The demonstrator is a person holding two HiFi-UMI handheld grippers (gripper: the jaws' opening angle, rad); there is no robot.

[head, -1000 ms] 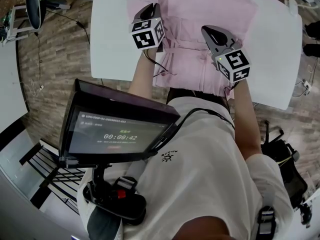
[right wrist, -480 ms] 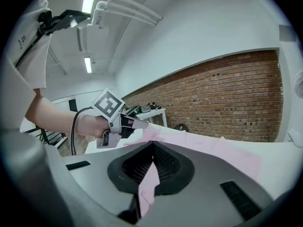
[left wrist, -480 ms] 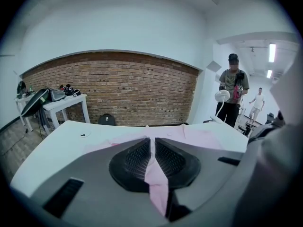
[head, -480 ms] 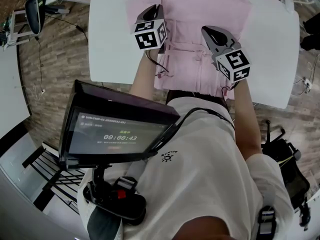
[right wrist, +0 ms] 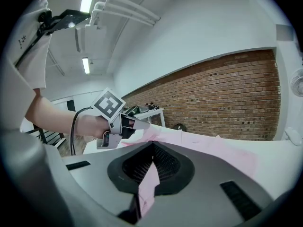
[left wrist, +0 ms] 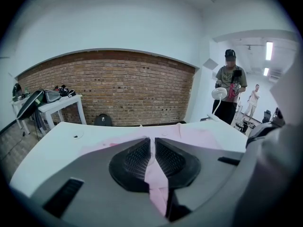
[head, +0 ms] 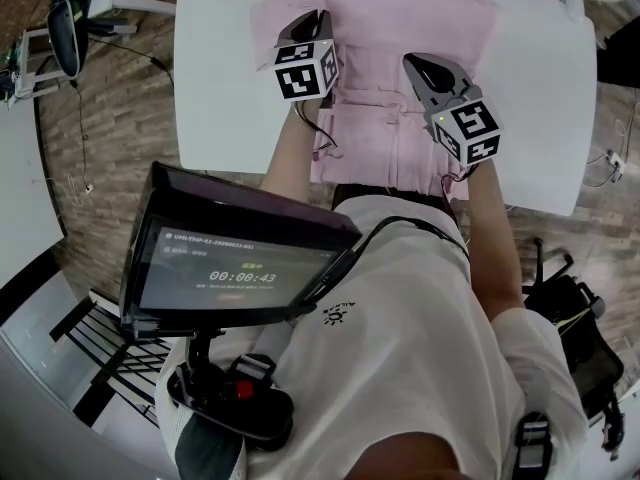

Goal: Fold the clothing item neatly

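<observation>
Plain white table (head: 220,78), pink garment (head: 400,18) spread flat on it, reaching near edge

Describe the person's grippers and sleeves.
The left gripper and right gripper have grey bodies and black ribbed pads. Each carries a white cube with black square markers. A black cable loops from the left one. The person wears a short-sleeved white shirt.

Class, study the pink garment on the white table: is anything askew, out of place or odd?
Nothing stands out. The pink garment lies spread on the white table, its hem at the near edge; the left gripper and right gripper are each shut on a pinch of its fabric. No spill or damage.
</observation>
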